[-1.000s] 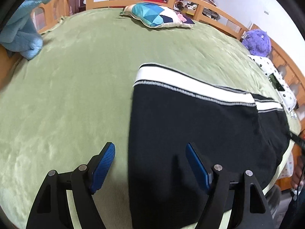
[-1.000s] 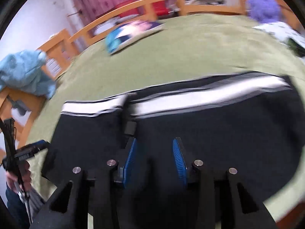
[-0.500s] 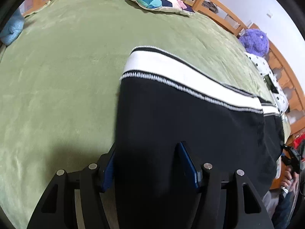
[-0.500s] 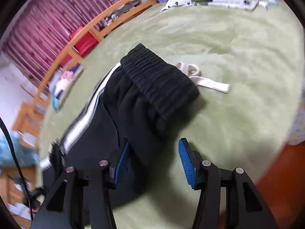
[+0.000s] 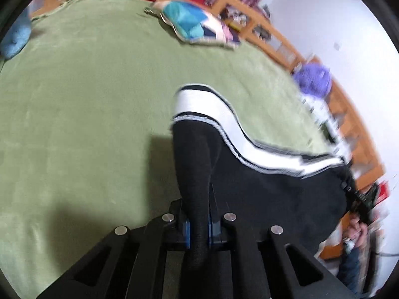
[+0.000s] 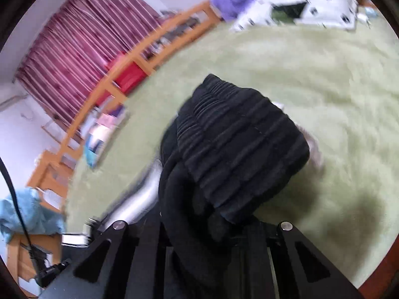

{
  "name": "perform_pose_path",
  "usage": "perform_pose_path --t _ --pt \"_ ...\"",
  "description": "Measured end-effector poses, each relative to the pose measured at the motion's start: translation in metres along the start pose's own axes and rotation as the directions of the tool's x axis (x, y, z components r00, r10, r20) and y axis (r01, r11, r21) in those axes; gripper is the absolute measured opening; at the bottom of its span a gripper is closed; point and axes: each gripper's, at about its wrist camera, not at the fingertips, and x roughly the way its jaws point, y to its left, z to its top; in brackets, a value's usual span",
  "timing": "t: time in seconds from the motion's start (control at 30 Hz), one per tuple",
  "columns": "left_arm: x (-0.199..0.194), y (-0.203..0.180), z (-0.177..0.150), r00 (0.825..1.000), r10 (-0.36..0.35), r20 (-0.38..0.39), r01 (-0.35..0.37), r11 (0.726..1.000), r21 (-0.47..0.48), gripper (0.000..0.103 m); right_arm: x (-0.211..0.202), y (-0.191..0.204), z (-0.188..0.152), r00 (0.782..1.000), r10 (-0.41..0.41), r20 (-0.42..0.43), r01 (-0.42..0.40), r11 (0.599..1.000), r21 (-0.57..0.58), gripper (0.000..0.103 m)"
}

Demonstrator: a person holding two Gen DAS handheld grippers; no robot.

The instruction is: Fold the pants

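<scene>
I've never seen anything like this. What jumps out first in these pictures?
The black pants with a bold white side stripe, stretched over a green blanket. The left gripper pinches the hem end, its jaws shut on the cloth; the right gripper grips the ribbed waistband end.

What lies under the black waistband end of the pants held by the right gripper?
Under the waistband is the green blanket; a blurred pale strip, perhaps a drawstring, peeks out beside it. Whatever is directly beneath is hidden by fabric.
</scene>
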Motion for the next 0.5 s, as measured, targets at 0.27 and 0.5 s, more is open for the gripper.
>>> perform_pose_path --t 0.27,0.5 --pt "-0.093 0.043 0.023 0.988 0.117 0.102 -0.116 0.993 -0.007 0.009 -0.007 0.105 -0.019 0.984 0.172 -0.045 -0.175 0.98 -0.091 0.015" --pt "-0.076 0.107 0.013 0.962 0.274 0.019 -0.273 0.962 -0.018 0.014 0.077 0.094 -0.077 0.975 0.063 -0.213 -0.081 0.993 -0.08 0.018"
